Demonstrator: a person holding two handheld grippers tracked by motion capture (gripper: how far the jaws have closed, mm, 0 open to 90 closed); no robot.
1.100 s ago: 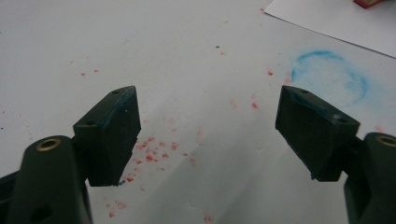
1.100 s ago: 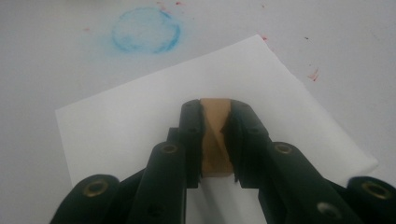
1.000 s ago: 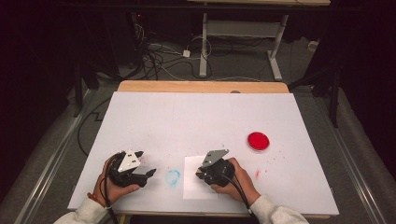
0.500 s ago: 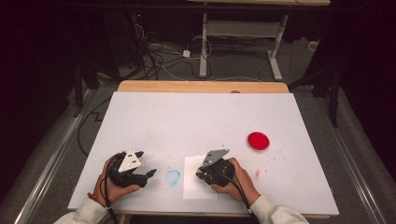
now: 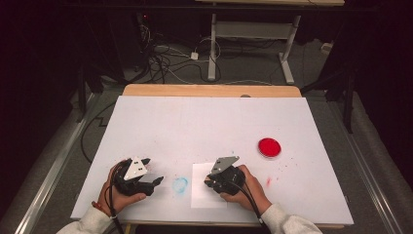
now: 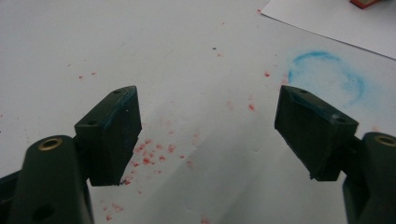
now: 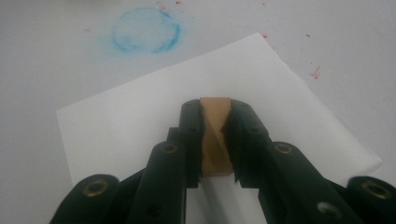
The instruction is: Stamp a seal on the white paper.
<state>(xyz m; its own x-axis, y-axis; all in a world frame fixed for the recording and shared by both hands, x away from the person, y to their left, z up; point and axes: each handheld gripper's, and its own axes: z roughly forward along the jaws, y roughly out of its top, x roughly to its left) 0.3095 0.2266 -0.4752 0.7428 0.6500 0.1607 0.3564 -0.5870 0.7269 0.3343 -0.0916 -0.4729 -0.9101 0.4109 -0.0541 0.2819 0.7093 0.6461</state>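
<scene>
My right gripper (image 7: 215, 106) is shut on a small tan wooden block (image 7: 215, 140), upright between its jaws. It holds the block over a white sheet of paper (image 7: 140, 121); I cannot tell whether the block touches it. From above, the right gripper (image 5: 210, 181) sits at the sheet's (image 5: 202, 192) right side, near the table's front edge. My left gripper (image 6: 208, 95) is open with nothing between its jaws, low over the bare white tabletop. In the high view the left gripper (image 5: 155, 181) points right toward a blue ring stain (image 5: 180, 185).
A round red disc (image 5: 269, 147) lies to the right on the white table (image 5: 204, 122). Red specks (image 6: 149, 156) dot the surface under the left gripper. The blue ring stain (image 7: 146, 30) lies just beyond the paper's far corner. Cables and table legs stand on the floor behind.
</scene>
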